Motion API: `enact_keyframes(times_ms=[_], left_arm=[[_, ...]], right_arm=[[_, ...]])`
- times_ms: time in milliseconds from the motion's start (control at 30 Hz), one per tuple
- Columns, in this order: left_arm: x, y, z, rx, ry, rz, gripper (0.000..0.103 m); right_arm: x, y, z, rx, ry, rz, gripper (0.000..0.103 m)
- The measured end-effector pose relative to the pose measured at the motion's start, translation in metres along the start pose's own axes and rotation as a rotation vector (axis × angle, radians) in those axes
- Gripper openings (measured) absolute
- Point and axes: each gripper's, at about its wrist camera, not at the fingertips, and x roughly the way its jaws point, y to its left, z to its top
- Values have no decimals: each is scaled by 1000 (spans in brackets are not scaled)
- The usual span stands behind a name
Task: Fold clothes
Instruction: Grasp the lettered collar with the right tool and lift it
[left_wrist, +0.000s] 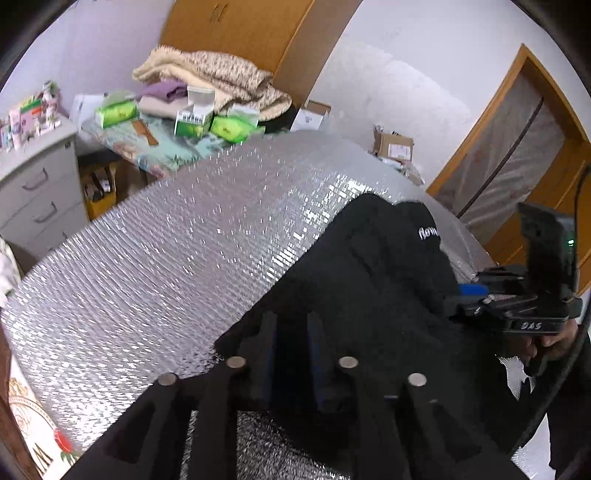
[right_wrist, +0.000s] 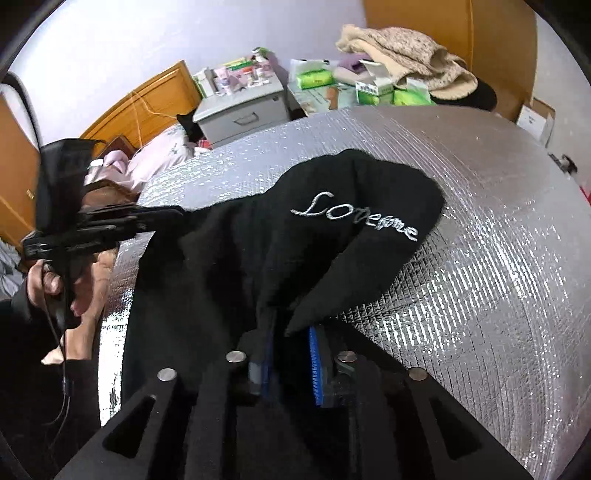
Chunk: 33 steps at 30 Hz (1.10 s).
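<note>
Now both grippers pinch the black garment (right_wrist: 332, 236), which drapes over the silver foil mat (right_wrist: 498, 258). Right gripper (right_wrist: 291, 343) is closed on a fold; left gripper (left_wrist: 291, 332) seems clamped too, though dark cloth hides its tips.

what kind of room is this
Most likely a bedroom at home. A wooden headboard with pillows stands beside a grey drawer unit, a wooden wardrobe rises behind piled blankets, and the black garment lies on a silver foil mat.
</note>
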Motion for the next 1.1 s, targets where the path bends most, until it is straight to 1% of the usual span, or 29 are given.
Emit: enact_keyframes(times_ms=[33, 100, 167, 200, 233, 300, 333, 367, 400, 433, 500, 533, 600, 633, 667, 700, 733, 767, 833, 867, 900, 967, 1000, 1067, 1100], left_arm=[[1, 0, -1, -5, -3, -2, 20], [2, -1, -2, -12, -7, -4, 22], [4, -3, -3, -12, -3, 5, 23], [5, -4, -3, -9, 0, 16, 23], [6, -6, -3, -6, 2, 28, 23], [7, -7, -1, -8, 5, 41, 23], [8, -8, 0, -9, 6, 49, 21], [9, -8, 1, -5, 5, 58, 9], [10, -9, 1, -1, 4, 68, 1], [9, -8, 1, -1, -2, 64, 1], [7, -6, 1, 0, -13, 53, 0], [5, -8, 2, 14, -28, 56, 0], [0, -10, 2, 45, -57, 62, 0], [0, -11, 3, 49, -57, 61, 0], [1, -12, 5, 52, -55, 60, 0], [2, -13, 6, 55, -53, 59, 0], [2, -12, 7, 55, -50, 63, 0], [3, -11, 7, 54, -44, 65, 0], [0, -6, 7, 43, -40, 62, 0], [-2, -3, 6, 38, -37, 61, 0], [-4, -1, 6, 36, -37, 60, 0], [-6, 2, 7, 31, -37, 54, 0], [-6, 3, 7, 29, -36, 48, 0], [-4, 2, 9, 33, -36, 43, 0], [-3, 1, 10, 36, -35, 41, 0]], right_arm=[[-1, 1, -1, 0, -5, 16, 38], [-2, 4, -2, 0, -15, 47, 47], [-4, -16, 4, 108, -46, 57, 50], [1, -24, 8, 149, -42, 63, 50], [7, -29, 11, 182, -31, 72, 50], [26, -30, 16, 206, 18, 63, 50], [36, -29, 18, 213, 45, 55, 50], [40, -27, 22, 213, 51, 51, 48], [40, -24, 26, 210, 47, 49, 30], [37, -21, 31, 197, 31, 27, 10], [26, -15, 41, 161, -11, -37, 10], [13, -7, 47, 110, -62, -93, 10], [-19, 15, 60, -27, -197, -230, 10], [-26, 22, 64, -78, -230, -283, 11], [-27, 28, 67, -119, -244, -328, 12], [-28, 33, 69, -161, -257, -374, 16], [-19, 33, 72, -190, -222, -416, 19], [-2, 26, 73, -192, -149, -446, 20], [18, 6, 68, -141, -65, -477, 20], [20, -4, 65, -105, -57, -468, 21], [18, -14, 61, -65, -63, -447, 23], [13, -31, 55, 9, -74, -406, 24], [9, -35, 53, 29, -79, -394, 24], [0, -32, 52, 29, -89, -381, 25], [-4, -30, 50, 23, -91, -364, 27]])
